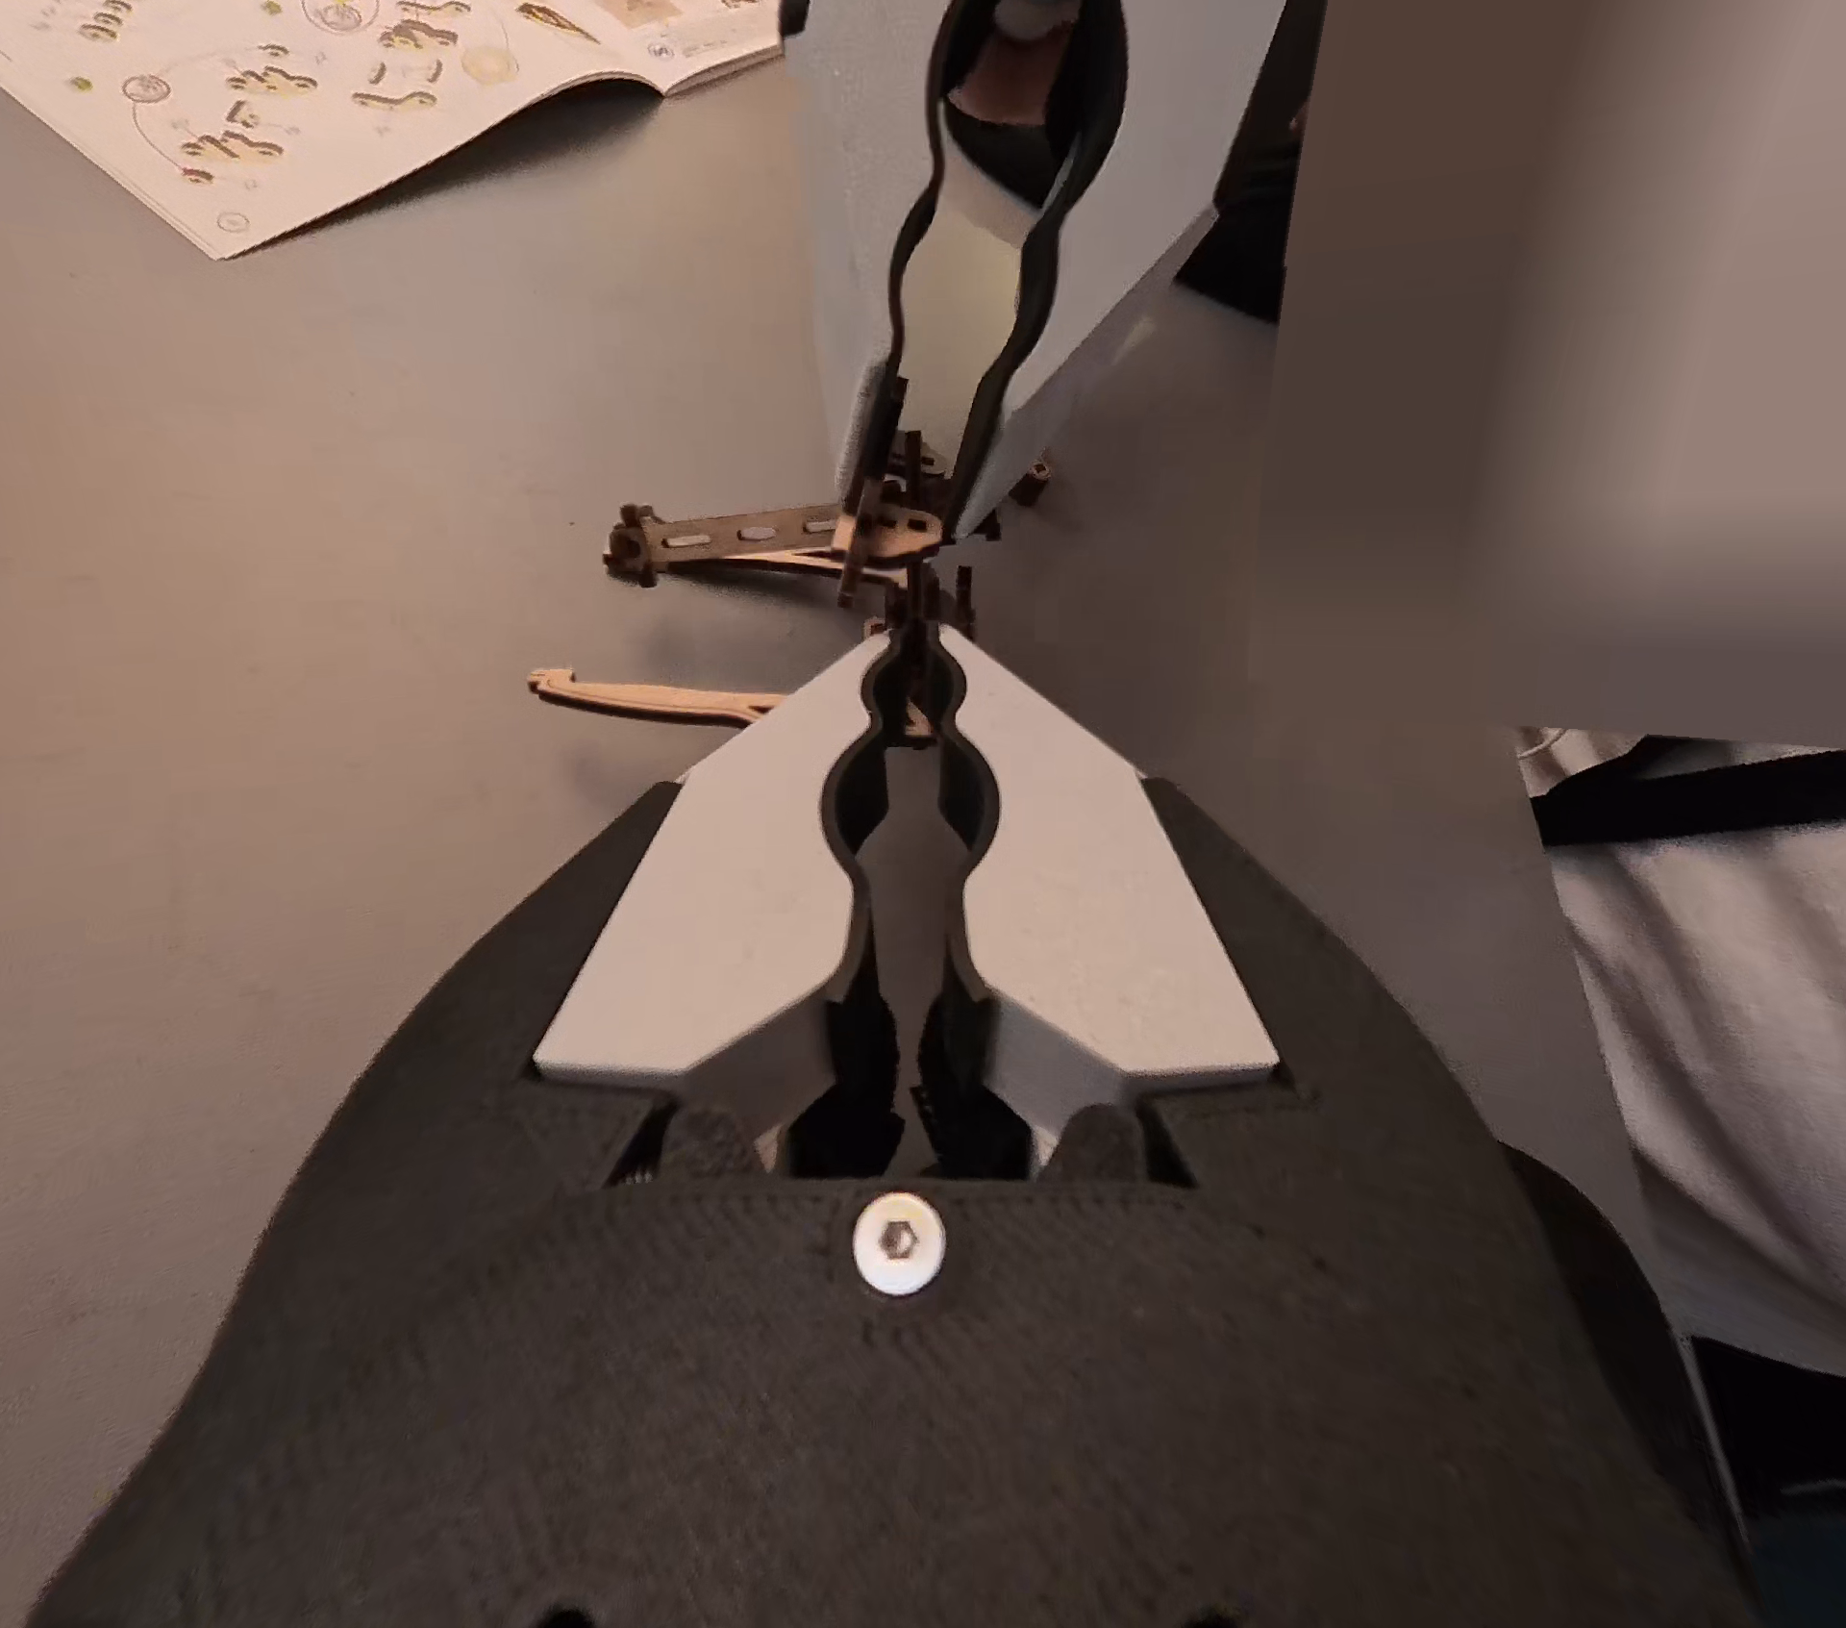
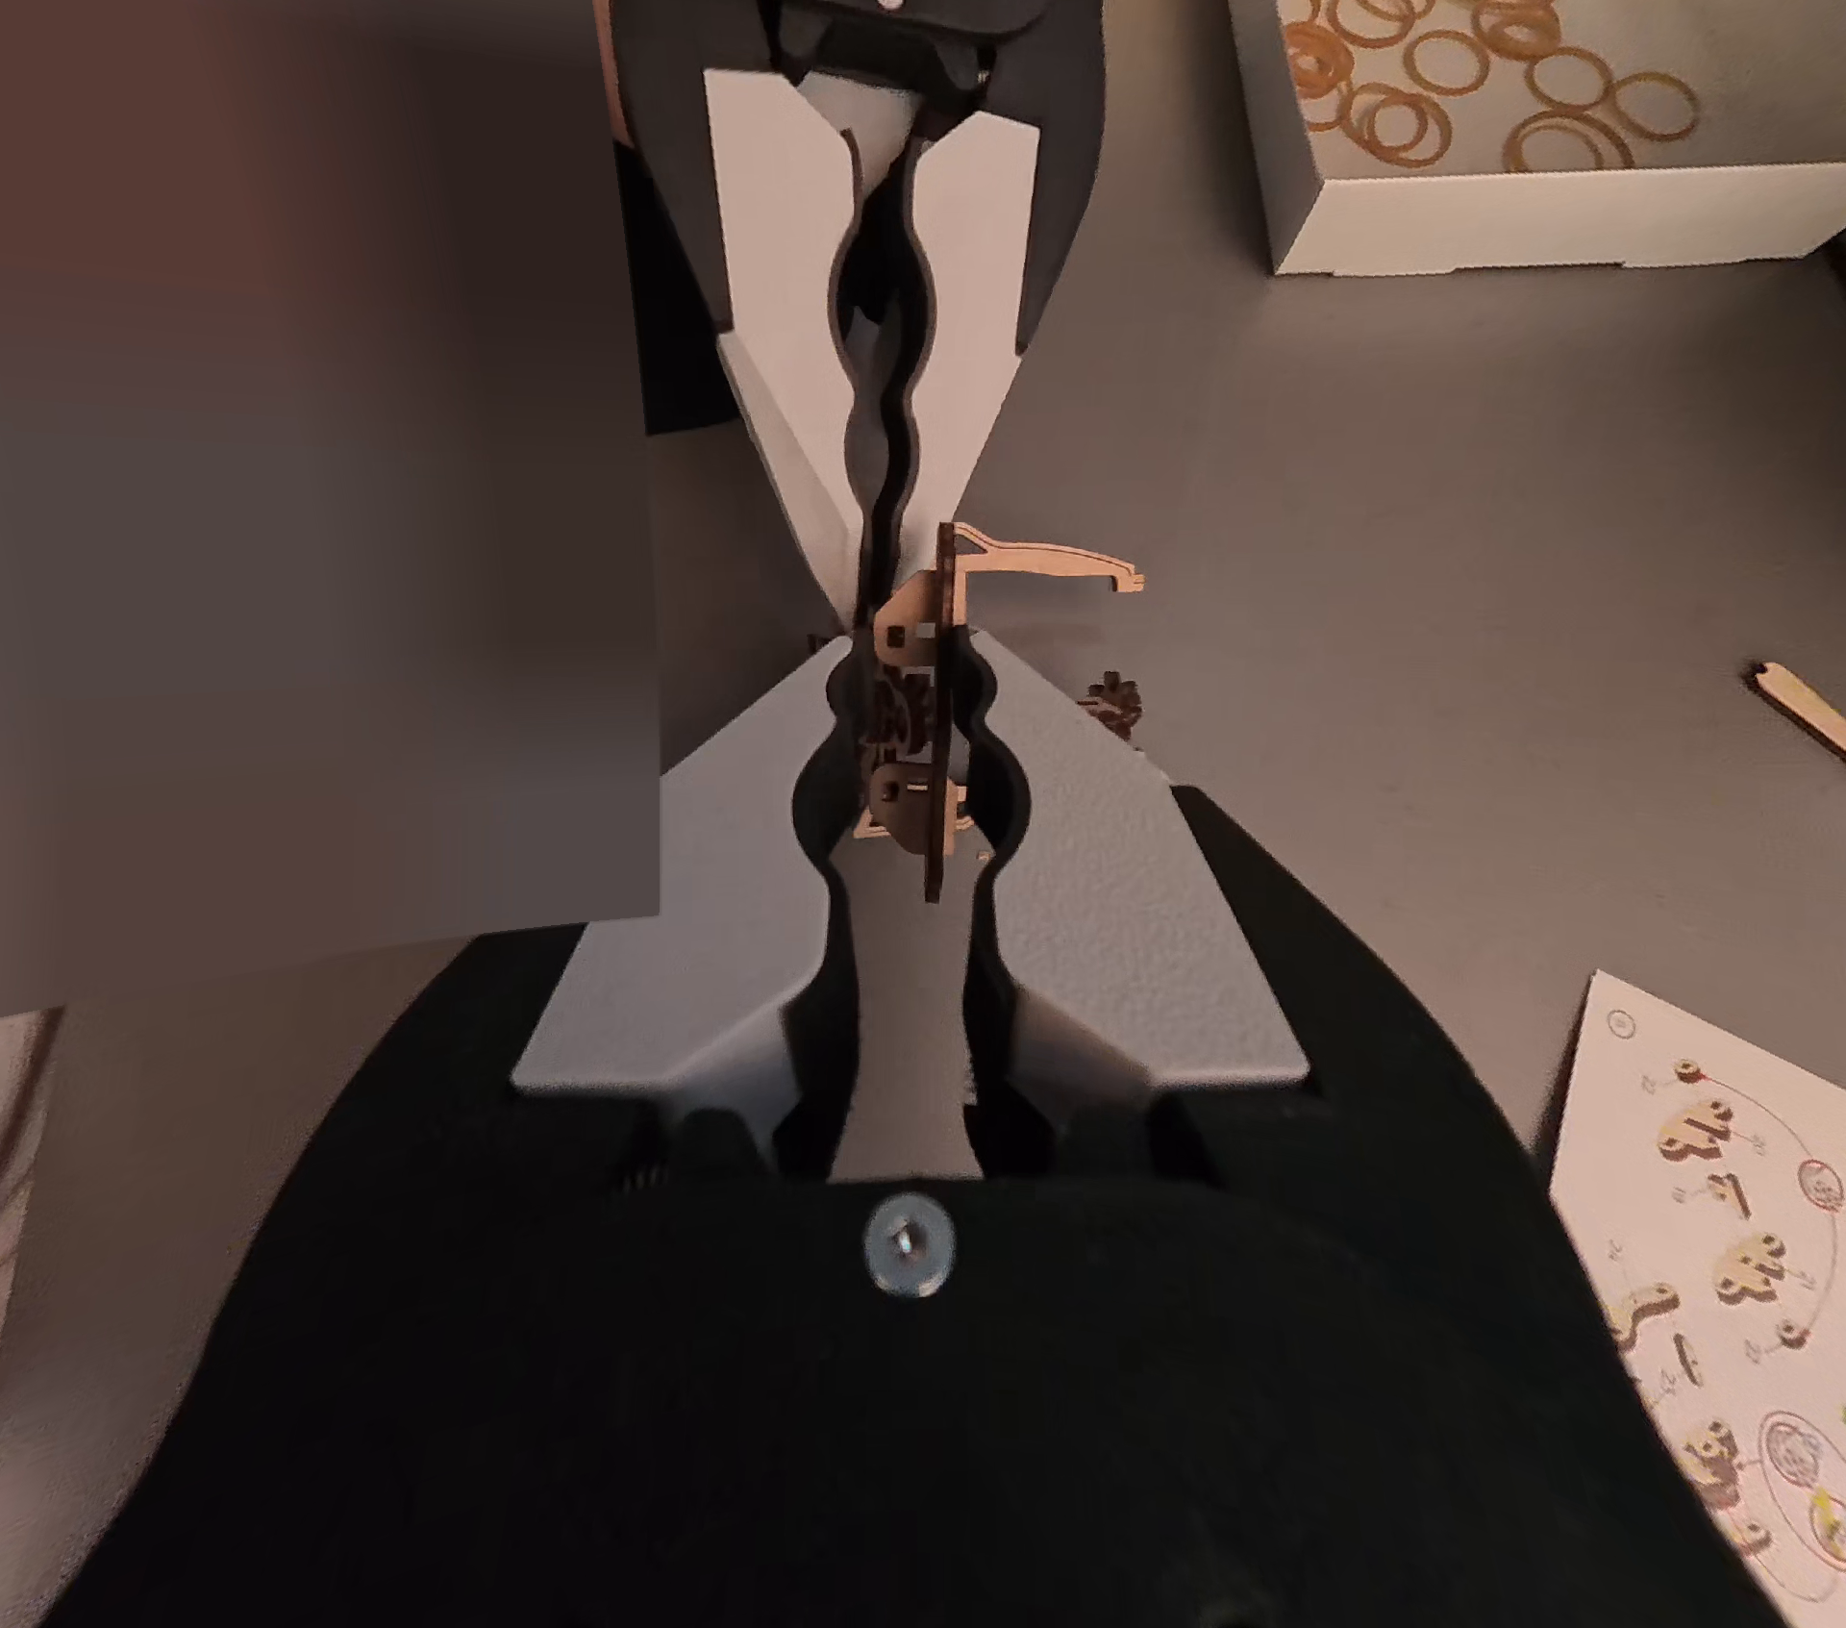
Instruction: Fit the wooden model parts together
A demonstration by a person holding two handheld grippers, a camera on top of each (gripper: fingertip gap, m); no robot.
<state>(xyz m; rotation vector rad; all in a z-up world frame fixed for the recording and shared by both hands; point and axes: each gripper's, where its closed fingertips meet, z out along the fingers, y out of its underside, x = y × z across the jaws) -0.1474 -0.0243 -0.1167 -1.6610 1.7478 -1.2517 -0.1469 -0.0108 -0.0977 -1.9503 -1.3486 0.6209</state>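
Both claws meet tip to tip over the grey table [image 1: 300, 481]: the left claw [image 1: 911, 651] is clamped on a small wooden piece [image 1: 914, 631], and the right claw [image 2: 904, 681] is clamped on the wooden model [image 2: 914, 741] between its tips. The step looks like pressing the piece into the model, which calls for careful lining up and a gentle push. Only the right view shows the box of rubber bands [image 2: 1438, 31] off to its right; only the left view shows the open booklet [image 1: 330, 2] far to its left.

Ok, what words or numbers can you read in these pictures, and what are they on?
Nothing here can be read clearly.
Instruction booklet: drawings with tiny circled marks, too small and blurred to read.
Booklet page in the right wrist view: tiny marks, also too small to read.
White cardboard box of rubber bands: no writing shows.
Left gripper, right gripper, wooden model parts: no writing shows.
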